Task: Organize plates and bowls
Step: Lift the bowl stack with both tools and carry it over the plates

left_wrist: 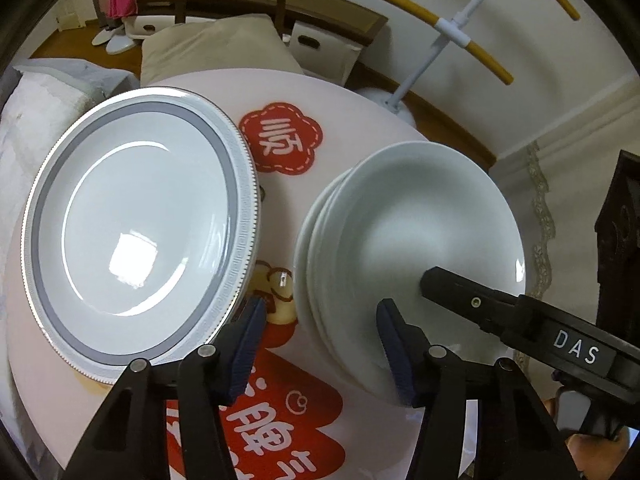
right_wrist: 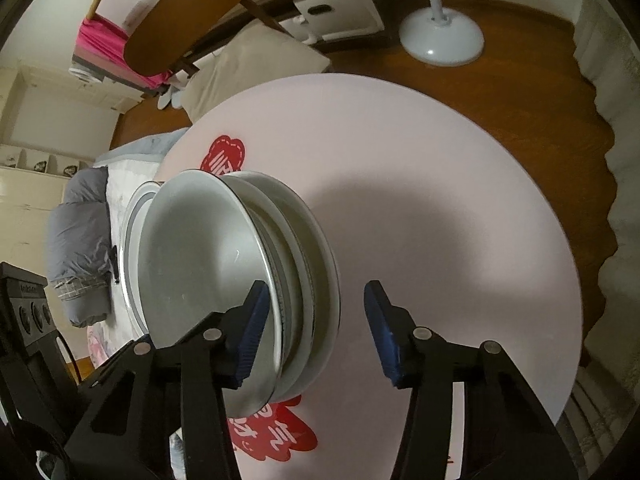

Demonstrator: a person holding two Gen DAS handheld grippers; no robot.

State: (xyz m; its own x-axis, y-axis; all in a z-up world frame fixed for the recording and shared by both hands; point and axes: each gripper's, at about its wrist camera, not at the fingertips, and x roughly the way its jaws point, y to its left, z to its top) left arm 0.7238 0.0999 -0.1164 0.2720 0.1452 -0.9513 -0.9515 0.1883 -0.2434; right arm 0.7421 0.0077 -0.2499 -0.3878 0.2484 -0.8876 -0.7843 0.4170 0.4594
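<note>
A stack of white bowls [left_wrist: 404, 248] stands on the round pink table [left_wrist: 352, 128], right of a grey-banded plate [left_wrist: 140, 224]. My left gripper [left_wrist: 320, 344] is open, its right finger pad [left_wrist: 396, 352] at the stack's near rim, its left pad beside the plate's edge. The right gripper's black finger [left_wrist: 472, 300] reaches over the top bowl. In the right wrist view the bowl stack [right_wrist: 224, 280] sits at the left. My right gripper [right_wrist: 316, 336] is open, its left pad [right_wrist: 250, 332] over the top bowl and its right pad above the bare table [right_wrist: 440, 208].
Red cartoon stickers [left_wrist: 280, 136] mark the table top. A wooden chair with a beige cushion [right_wrist: 256, 60] stands behind the table. A white fan base [right_wrist: 440, 40] sits on the wooden floor. Grey bedding [right_wrist: 80, 232] lies left of the table.
</note>
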